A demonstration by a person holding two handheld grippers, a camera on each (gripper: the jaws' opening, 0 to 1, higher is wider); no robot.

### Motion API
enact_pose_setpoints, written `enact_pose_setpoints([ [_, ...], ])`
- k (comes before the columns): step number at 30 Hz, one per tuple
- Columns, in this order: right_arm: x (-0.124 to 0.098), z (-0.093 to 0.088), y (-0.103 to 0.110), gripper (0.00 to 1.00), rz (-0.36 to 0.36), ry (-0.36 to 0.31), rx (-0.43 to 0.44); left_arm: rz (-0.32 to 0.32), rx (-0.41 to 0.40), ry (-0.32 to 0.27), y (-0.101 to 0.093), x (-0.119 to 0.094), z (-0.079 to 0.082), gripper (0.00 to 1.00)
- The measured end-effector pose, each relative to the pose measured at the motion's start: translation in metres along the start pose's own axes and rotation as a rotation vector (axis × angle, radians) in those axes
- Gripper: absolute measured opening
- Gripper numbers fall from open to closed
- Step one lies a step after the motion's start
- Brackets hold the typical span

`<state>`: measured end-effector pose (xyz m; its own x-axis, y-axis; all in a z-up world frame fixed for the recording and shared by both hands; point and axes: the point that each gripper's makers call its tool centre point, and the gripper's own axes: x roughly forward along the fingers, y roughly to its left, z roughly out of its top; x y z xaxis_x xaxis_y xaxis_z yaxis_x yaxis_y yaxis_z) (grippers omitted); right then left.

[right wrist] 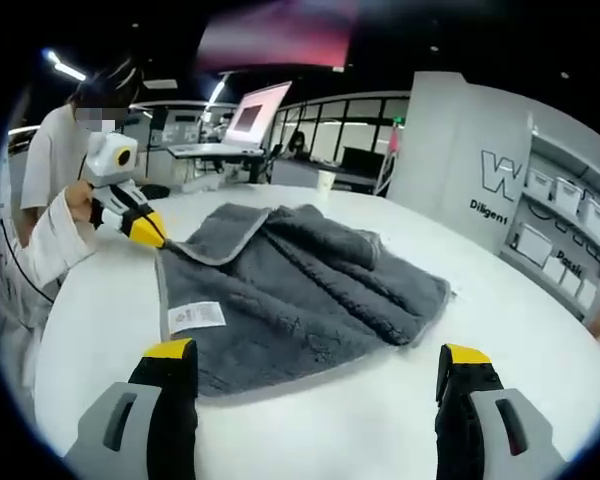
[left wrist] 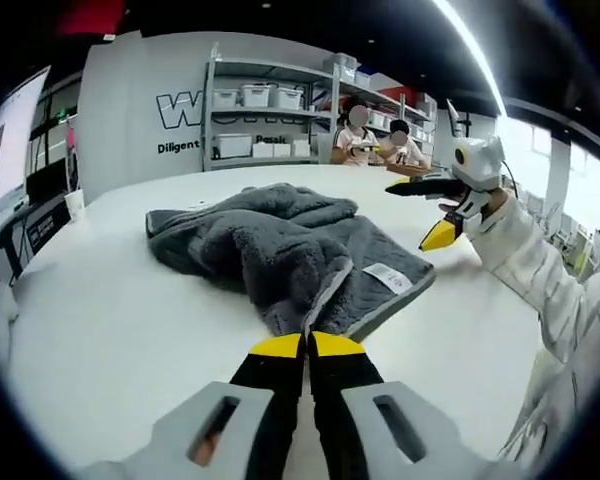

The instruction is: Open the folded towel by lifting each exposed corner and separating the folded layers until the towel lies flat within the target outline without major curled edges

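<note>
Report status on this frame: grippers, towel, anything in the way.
Left gripper shut on towel corner. Right gripper open, off the cloth. Towel rumpled, part folded, label up. Table bare around it.

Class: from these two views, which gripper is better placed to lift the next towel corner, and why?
Left. The left gripper is shut on the towel at its near edge, ready to lift; the right gripper hangs open, off the cloth.

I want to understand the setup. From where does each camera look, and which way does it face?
Left gripper view: rides on the left gripper, shut on the towel edge; faces across the table toward shelves; the right gripper and a sleeve show.
Right gripper view: rides on the open right gripper, above the table; faces the towel, the left gripper and a monitor.
Shared: the towel, its label, the table.
</note>
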<state>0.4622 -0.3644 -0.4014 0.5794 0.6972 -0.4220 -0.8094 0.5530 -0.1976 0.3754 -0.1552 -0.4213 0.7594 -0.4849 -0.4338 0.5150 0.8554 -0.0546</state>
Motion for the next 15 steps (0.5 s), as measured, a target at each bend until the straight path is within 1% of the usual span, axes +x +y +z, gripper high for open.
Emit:
enact_pose_setpoints([
  [3,0.0,0.0,0.001,0.99,0.002,0.001,-0.001,0.013,-0.008,0.001,0.004,-0.004,-0.003,0.01],
  [8,0.0,-0.001,0.001,0.99,0.003,0.005,-0.003,0.049,-0.023,0.02,0.017,-0.011,-0.012,0.01],
  [15,0.001,-0.002,0.001,0.99,0.002,0.012,-0.006,0.102,-0.051,0.023,0.036,-0.023,-0.02,0.01],
])
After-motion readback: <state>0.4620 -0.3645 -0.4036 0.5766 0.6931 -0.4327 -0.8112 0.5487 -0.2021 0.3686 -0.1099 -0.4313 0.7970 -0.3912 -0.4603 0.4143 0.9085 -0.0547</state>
